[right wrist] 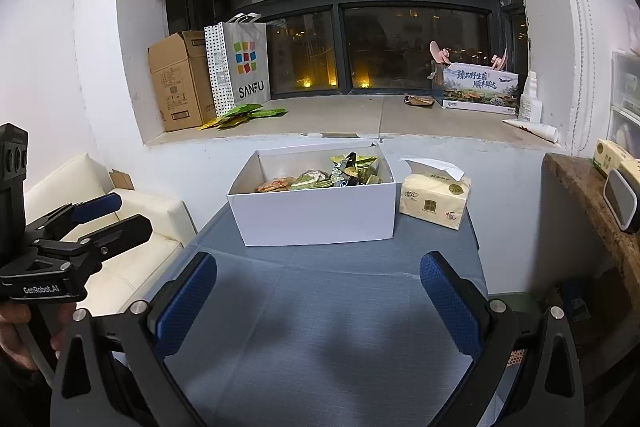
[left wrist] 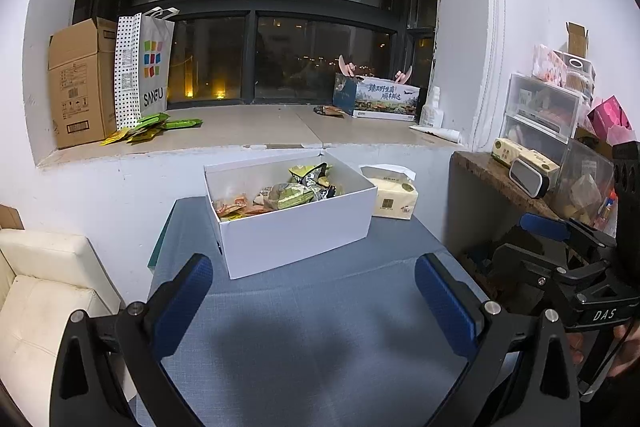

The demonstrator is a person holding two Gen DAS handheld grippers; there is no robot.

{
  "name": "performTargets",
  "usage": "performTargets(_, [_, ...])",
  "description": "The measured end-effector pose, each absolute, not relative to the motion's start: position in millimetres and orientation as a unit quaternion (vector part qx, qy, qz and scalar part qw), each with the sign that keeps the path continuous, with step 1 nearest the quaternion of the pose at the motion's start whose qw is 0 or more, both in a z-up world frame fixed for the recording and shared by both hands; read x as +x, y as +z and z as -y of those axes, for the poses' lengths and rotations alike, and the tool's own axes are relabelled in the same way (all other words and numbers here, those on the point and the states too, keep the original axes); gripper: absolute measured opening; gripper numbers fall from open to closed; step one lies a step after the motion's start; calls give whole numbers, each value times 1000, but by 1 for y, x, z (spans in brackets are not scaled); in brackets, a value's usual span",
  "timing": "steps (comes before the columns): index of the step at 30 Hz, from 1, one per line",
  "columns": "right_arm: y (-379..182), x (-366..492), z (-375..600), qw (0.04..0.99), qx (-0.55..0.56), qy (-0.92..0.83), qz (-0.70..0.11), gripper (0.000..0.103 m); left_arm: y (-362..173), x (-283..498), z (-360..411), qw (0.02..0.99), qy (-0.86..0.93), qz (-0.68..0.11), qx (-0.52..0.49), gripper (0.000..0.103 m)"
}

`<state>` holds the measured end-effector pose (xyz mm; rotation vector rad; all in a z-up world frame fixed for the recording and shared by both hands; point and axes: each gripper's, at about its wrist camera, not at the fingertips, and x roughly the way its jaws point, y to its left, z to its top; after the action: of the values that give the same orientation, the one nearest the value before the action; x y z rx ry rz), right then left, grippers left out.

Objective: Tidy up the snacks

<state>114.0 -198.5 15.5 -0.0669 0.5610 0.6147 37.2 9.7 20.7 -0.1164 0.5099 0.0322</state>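
Your left gripper (left wrist: 314,301) hangs low over the blue-grey worktop (left wrist: 320,327), jaws spread wide, nothing between the blue pads. Your right gripper (right wrist: 318,303) is the same: jaws spread apart, empty, above bare cloth.

White box (right wrist: 316,211) sits at the far end of the worktop, open-topped, well ahead of both grippers. Inside it: a jumble of snack packets (right wrist: 336,175), green and gold ones to the right, an orange one toward the left.

Tissue pack (right wrist: 436,201), pale yellow, stands just beside the box on its right, a sheet sticking up from the top.

On the window ledge (right wrist: 360,119) behind: a loose pile of green packets (right wrist: 248,115) at the left, lying against the foot of a SANFU paper bag (right wrist: 240,63), with a cardboard carton (right wrist: 176,79) next to that. At the right of the ledge, a printed carton (right wrist: 478,87) with one brown packet (right wrist: 418,101) just beside it.

Cream sofa (left wrist: 40,291) to your left; cluttered side shelf (left wrist: 508,183) to your right.
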Motion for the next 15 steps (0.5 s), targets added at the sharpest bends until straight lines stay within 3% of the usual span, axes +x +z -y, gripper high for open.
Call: performTargets(15, [16,113,199,914,-34,300,-272,103,19,36,-9,965,13,-256,-55,103])
